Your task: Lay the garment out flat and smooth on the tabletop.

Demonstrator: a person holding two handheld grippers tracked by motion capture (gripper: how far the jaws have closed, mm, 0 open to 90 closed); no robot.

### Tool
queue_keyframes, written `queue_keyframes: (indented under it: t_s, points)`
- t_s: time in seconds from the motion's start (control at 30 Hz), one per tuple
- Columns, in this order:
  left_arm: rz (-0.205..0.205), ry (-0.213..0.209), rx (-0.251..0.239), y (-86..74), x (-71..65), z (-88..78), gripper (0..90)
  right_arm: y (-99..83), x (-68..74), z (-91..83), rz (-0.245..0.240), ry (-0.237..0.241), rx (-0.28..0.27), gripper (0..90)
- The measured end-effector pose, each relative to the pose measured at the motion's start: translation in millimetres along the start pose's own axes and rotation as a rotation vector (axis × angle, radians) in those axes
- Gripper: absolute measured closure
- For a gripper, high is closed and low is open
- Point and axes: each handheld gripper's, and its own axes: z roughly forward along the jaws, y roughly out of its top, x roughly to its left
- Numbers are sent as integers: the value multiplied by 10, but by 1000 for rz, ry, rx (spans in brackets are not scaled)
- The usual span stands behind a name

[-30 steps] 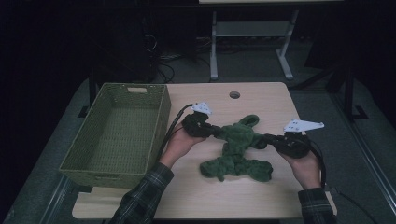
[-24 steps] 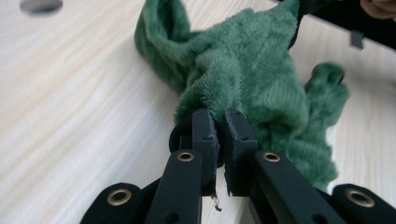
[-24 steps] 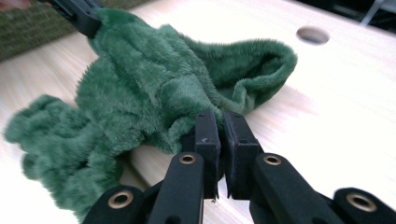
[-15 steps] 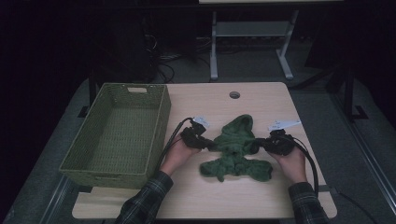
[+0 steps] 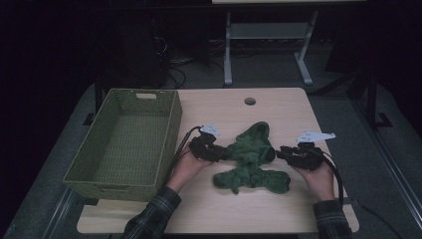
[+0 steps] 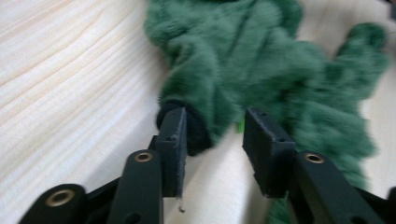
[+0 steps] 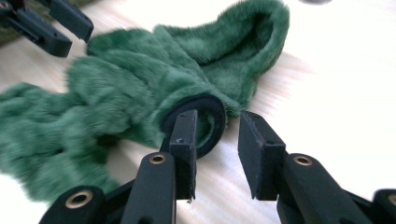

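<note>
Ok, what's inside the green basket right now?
The green basket shows just its woven floor in the high view, with nothing lying on it. Its near wall hides the strip of floor right behind it. The green fleece garment lies on the table.

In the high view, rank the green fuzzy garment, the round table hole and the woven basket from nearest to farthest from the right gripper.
From the right gripper:
1. Green fuzzy garment, its cuff at the jaws.
2. Round table hole, toward the far edge.
3. Woven basket, across the table on the left.

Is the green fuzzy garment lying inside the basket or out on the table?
Out: the green fuzzy garment lies crumpled on the wooden table, right of the empty green basket.
</note>
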Motion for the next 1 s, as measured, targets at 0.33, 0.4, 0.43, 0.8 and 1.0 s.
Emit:
queue_keyframes:
  t_s: [0.33,0.4,0.43,0.8,1.0]
  points:
    - [14,-21,-21,-327,-278,-191,395,-198,190,-269,-26,9,5,608]
    - [23,-13,-27,-394,-322,-235,365,-211,240,-284,-32,21,10,601]
    - [30,-4,-30,-429,-345,-254,347,-212,259,-284,-34,23,8,596]
    - [78,65,32,-781,-597,-261,168,-137,516,-133,-72,97,24,593]
    - [73,100,71,-903,-659,-204,158,-85,640,-62,-90,114,17,598]
